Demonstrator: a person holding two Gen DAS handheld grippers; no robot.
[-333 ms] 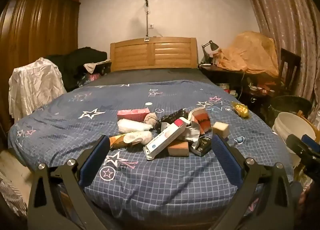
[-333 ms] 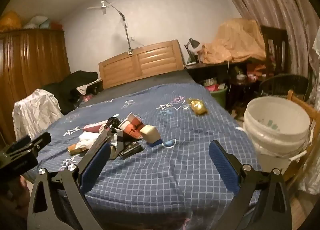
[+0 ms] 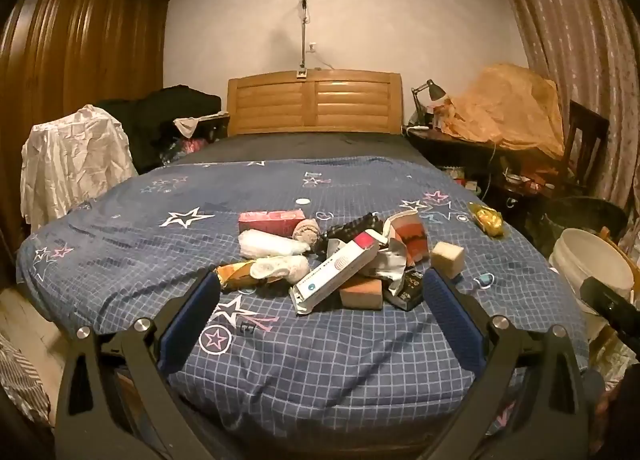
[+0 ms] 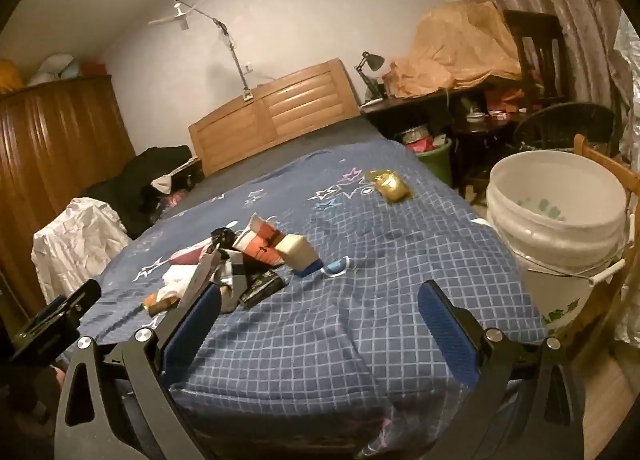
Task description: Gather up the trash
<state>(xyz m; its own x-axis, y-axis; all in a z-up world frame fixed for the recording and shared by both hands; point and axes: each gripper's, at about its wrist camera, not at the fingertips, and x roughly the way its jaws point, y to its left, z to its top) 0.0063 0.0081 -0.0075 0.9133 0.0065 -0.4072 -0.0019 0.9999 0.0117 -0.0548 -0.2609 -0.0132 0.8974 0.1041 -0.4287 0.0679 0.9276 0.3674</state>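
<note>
while both tools hang over the near edge of the blue checked star-print bedspread (image 3: 320,348), the left gripper (image 3: 320,292) and the right gripper (image 4: 320,304) stand spread wide with nothing between their blue pads. just beyond lies the heap of mixed trash (image 3: 340,256), with a crumpled gold wrapper (image 4: 390,184) well apart toward the white plastic bucket (image 4: 560,227) beside the bed.
</note>
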